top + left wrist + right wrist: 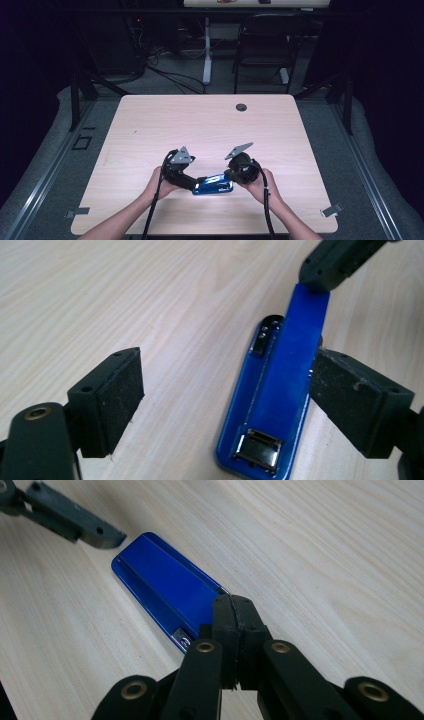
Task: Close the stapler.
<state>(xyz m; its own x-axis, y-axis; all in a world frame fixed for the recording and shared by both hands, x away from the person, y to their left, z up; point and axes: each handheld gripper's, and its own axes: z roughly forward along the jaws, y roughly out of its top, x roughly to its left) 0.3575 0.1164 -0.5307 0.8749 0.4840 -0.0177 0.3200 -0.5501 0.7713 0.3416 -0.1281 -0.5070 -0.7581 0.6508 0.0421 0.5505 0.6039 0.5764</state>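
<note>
While the left tongs [220, 400] gape around the blue stapler [280, 390], the right tongs [234, 611], clenched, press its end near the table [150, 120] front edge.

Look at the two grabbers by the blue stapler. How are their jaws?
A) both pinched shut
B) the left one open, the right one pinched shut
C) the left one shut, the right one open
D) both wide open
B: the left gripper has its pads spread apart around the blue stapler, while the right gripper has its pads pressed together.
</note>
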